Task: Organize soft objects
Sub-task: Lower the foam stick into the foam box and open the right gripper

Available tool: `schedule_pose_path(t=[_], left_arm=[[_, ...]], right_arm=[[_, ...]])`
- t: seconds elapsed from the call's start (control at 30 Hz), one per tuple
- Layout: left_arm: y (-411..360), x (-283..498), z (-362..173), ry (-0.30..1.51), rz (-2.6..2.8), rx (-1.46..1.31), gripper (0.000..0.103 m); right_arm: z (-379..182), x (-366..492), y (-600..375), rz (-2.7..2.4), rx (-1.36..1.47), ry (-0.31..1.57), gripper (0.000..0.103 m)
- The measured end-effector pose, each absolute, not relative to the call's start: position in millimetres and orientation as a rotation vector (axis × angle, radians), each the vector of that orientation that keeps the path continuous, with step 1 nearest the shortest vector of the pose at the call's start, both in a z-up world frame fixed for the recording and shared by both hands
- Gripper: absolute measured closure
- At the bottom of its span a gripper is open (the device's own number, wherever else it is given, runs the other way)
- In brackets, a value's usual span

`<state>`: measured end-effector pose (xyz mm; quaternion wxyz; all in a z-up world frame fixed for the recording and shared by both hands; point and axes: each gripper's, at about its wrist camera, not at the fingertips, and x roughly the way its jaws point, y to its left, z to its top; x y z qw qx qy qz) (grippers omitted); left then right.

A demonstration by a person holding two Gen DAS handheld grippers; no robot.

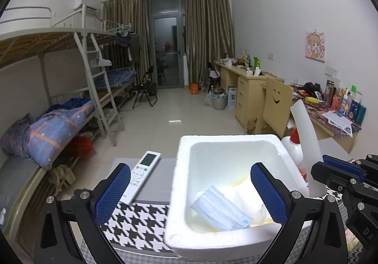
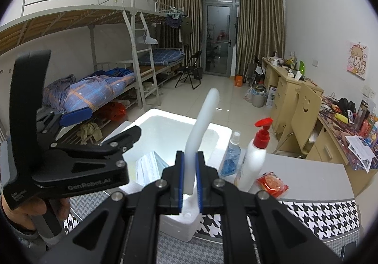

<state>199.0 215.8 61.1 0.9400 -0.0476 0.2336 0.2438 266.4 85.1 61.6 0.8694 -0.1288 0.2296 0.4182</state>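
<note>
While the left tool (image 1: 191,189) was held over the near edge of a white foam box (image 1: 182,193), its two blue-padded fingers (image 1: 113,190) stood wide apart with nothing pressed between them. One finger was seen outside the box's left wall and the other above its inside. A pale blue face mask (image 1: 221,212) lay loose on the bottom of the box, resting on a white and yellowish soft item (image 1: 250,195) beneath it. In the right wrist view the mask (image 2: 151,168) was seen tilted against the inside of the box (image 2: 165,127).

The right tool (image 2: 189,179) was clamped on the lower end of a white foam lid (image 2: 200,127), which was held upright on edge at the right wall of the box; its upper part curved away above the fingers. The lid (image 1: 304,146) was also seen in the left wrist view, standing beside the box.

The box stood on a worktop (image 2: 307,176) partly covered by a black-and-white houndstooth cloth (image 1: 139,223). A white remote control (image 1: 141,175) lay just left of the box. To the right of it stood a blue spray bottle (image 2: 231,157) and a white pump bottle with a red top (image 2: 254,157), with a small red packet (image 2: 271,183) lying near them. A hand (image 2: 23,207) was seen gripping the handle of the left tool.
</note>
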Motion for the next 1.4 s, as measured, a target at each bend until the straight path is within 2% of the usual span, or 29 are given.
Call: schedule_pose_path(t=[1.17, 1.23, 1.3, 1.37, 1.4], left_arm=[[251.3, 134.9, 53.9, 0.436, 0.648, -0.145, 0.001], [252.1, 133.9, 54.0, 0.434, 0.650, -0.150, 0.001], [252.7, 133.6, 53.9, 0.433, 0.648, -0.147, 0.001], [252.4, 133.6, 53.8, 0.435, 0.650, -0.151, 0.001], [253.0, 133.3, 53.6, 0.437, 0.649, -0.153, 0.001]], right_arm=[[35.0, 285.3, 135.0, 0.908, -0.298, 0.596, 0.091], [33.0, 285.6, 136.6, 0.897, -0.311, 0.595, 0.079], [32.3, 283.2, 138.0, 0.882, -0.320, 0.587, 0.047], [34.0, 280.2, 135.5, 0.867, -0.313, 0.559, 0.031], [34.3, 278.9, 135.1, 0.865, -0.313, 0.551, 0.029]])
